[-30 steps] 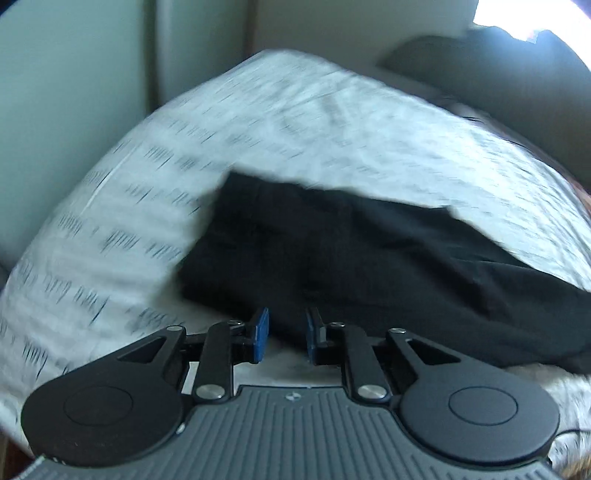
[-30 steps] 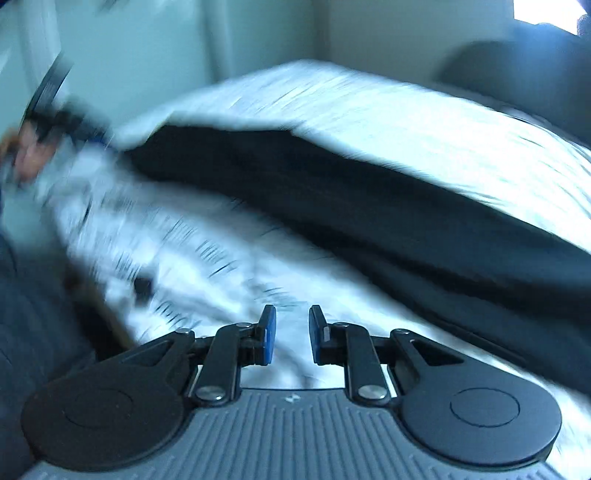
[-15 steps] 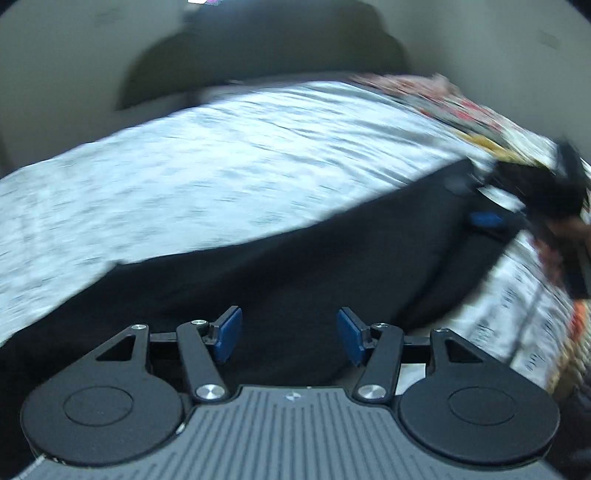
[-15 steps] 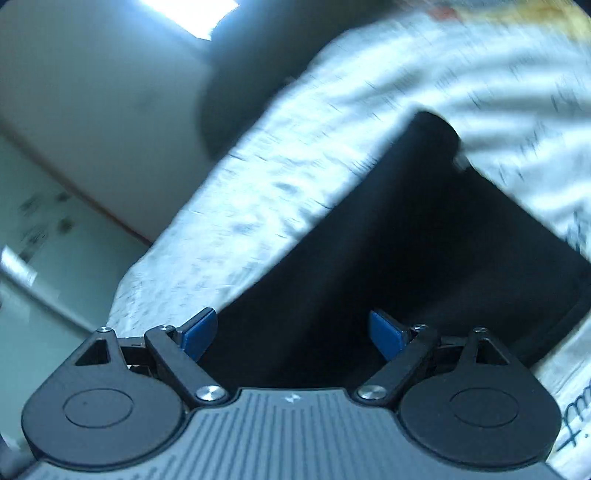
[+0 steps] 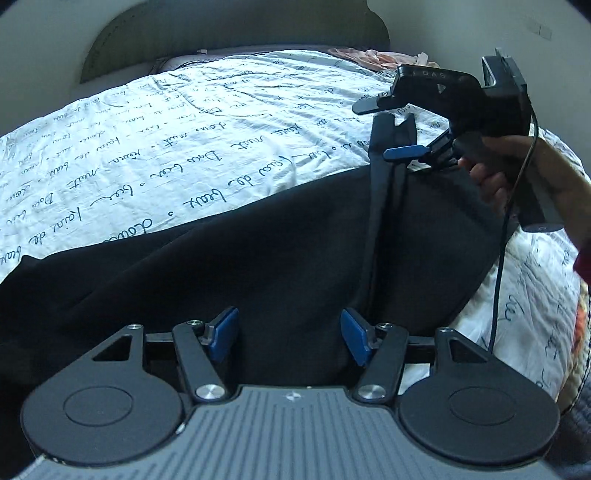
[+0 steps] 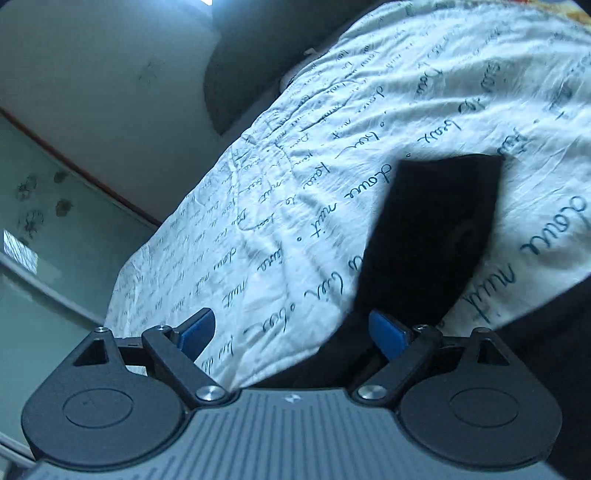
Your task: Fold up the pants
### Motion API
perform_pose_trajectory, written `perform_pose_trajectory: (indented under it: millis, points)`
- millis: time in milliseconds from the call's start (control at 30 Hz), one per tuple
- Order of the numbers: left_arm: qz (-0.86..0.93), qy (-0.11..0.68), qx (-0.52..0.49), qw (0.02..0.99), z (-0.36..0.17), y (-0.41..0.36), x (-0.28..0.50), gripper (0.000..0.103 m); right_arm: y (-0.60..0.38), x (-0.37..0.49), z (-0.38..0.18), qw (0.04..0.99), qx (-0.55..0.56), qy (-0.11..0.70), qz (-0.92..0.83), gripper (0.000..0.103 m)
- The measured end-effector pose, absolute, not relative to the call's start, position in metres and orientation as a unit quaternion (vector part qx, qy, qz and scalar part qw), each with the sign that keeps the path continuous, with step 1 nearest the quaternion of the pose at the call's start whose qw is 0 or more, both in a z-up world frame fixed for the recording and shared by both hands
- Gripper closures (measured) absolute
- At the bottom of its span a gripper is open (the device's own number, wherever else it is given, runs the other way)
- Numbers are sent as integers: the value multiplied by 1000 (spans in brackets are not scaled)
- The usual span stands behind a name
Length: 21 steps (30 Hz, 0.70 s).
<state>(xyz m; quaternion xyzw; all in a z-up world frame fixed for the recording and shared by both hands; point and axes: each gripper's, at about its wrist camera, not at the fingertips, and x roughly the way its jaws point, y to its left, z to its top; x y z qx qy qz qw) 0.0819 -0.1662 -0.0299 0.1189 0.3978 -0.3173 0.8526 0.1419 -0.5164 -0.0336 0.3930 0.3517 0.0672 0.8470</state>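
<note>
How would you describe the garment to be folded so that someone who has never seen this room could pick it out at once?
Start at the bed, covered by a white duvet printed with dark cursive handwriting. Across its near edge lies a long stretch of plain black cloth: the pants. They are the only dark, unpatterned thing on the pale bedding, unlike the crumpled pinkish fabric far off by the headboard.

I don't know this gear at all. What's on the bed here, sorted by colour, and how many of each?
Black: 3, the pants, the left tongs and the right tongs, both with blue pads.
White with dark handwriting: 1, the bedspread.
Pinkish: 1, a crumpled cloth at the far edge; what it is I cannot tell.
Total: 5.
</note>
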Motion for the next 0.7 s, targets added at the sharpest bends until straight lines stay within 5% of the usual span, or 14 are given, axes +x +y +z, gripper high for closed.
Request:
perform_pose_trajectory:
  millis: [500,700]
  points:
    - [-344,400,94,844,-33,-184,81,44,-559,118,-35,844,459,276,30,11]
    - [-340,401,90,846,-35,-187,82,42,-541,167,-31,874,381,300,-36,11]
